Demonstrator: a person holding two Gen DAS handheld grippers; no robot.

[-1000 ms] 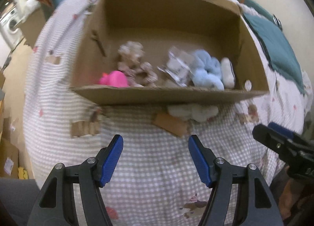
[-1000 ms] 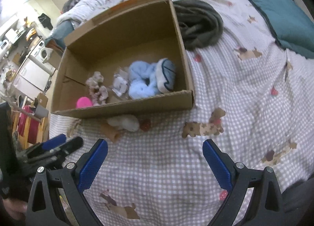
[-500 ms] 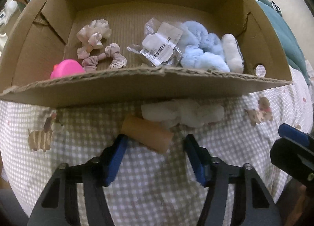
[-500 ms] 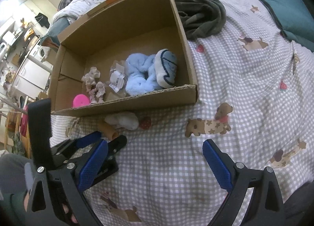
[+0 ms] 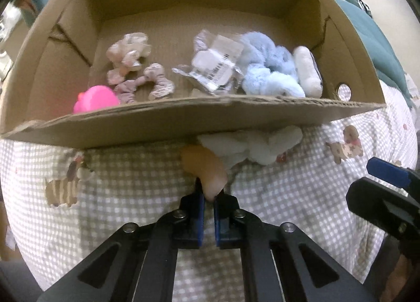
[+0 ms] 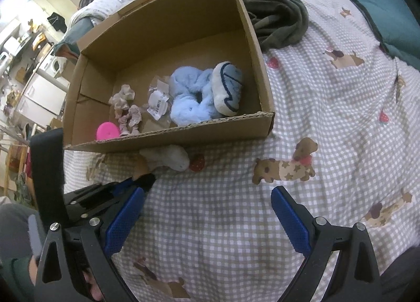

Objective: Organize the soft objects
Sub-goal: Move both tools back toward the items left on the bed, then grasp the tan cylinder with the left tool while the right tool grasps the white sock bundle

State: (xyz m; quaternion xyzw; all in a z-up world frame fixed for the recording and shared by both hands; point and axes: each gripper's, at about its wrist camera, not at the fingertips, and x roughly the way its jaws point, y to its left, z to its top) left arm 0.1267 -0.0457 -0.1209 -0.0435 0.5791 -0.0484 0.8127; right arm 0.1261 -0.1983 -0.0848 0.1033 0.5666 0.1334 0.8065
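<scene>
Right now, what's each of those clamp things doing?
Left gripper: closed on the tan soft piece.
Right gripper: open, holding nothing.

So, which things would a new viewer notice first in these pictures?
Probably the open cardboard box on the checked bedspread, with a fluffy blue scrunchie and a bright pink toy inside. Just before its front wall, the left gripper pinches a tan soft piece beside a white fluffy one.

Both wrist views face cardboard box.

left claw: black arms, blue pads, silver screws | right claw: same build
</scene>
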